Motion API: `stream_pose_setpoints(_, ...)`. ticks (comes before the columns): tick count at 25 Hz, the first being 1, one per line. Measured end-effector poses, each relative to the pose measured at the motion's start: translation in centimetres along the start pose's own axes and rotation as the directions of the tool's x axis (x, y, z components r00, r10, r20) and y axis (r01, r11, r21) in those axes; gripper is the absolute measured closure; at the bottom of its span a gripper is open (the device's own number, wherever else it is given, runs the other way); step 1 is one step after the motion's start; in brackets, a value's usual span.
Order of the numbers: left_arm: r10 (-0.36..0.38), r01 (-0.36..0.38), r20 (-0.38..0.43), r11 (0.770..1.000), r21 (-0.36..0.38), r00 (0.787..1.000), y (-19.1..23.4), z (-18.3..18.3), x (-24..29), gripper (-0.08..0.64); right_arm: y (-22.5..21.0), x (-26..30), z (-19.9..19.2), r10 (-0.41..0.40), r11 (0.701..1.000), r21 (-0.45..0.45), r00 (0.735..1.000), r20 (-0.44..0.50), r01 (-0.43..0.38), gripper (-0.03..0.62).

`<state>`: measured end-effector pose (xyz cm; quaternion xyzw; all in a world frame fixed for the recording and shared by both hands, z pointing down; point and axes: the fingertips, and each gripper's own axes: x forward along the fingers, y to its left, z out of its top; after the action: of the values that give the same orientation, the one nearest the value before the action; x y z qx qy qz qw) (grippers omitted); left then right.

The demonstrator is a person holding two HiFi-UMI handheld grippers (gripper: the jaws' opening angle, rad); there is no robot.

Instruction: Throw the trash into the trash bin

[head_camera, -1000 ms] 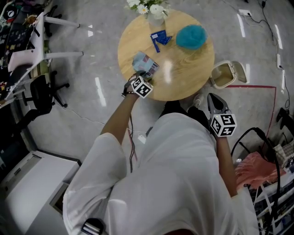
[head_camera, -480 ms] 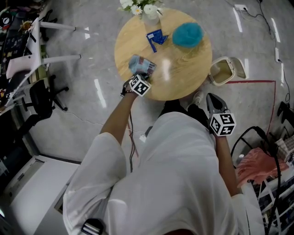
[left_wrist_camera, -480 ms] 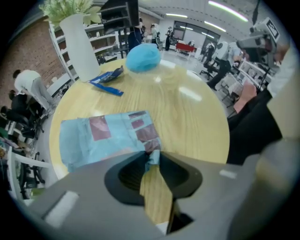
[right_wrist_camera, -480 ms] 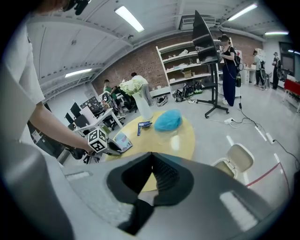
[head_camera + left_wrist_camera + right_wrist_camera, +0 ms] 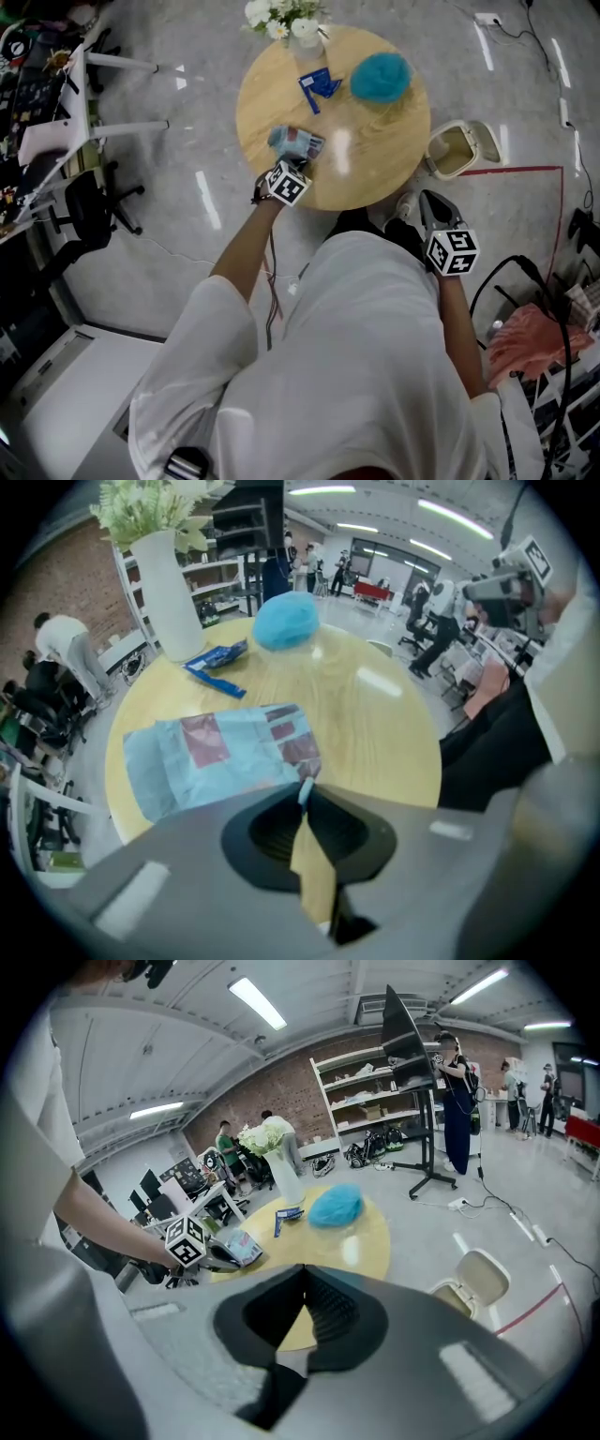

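A light-blue snack packet [image 5: 296, 143] lies at the near left of the round wooden table [image 5: 375, 159]. My left gripper [image 5: 296, 162] has just been closing, and it is now shut on the packet's near edge [image 5: 216, 757], with a sliver of blue pinched at the jaw tips. The right gripper view also shows that packet [image 5: 242, 1244]. My right gripper [image 5: 434, 201] hangs shut and holds nothing, off the table's near right edge. The beige trash bin [image 5: 457, 150] stands on the floor right of the table with its lid flipped open.
On the table's far side lie a dark-blue wrapper [image 5: 320, 84] and a teal fluffy bundle [image 5: 382, 75], next to a white vase of flowers [image 5: 298, 26]. A white desk and office chair [image 5: 80, 202] stand at the left. Red tape and cables cross the floor at the right.
The left jaws went from open around the packet's edge to shut on it, and the gripper has risen slightly. The right gripper has stayed where it was.
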<state>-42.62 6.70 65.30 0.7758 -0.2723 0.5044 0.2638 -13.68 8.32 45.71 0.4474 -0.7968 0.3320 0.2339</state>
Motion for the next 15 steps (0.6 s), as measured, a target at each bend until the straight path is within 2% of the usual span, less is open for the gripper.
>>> stream_pose_setpoints(10,-0.010,0.010,0.068,1.000,0.002,0.998,-1.6,3.2,-1.7,0.540,-0.3,-0.5,-0.7,-0.019,1.000,0.019,1.000,0.009,0.019,0.592)
stream_pose_setpoints(15,-0.021,0.019,0.090,0.999,0.026,0.996,-2.5,4.9,-2.0,0.540,-0.9,-1.1,-1.5,-0.041,0.998,0.042,0.999,0.017,0.040,0.592)
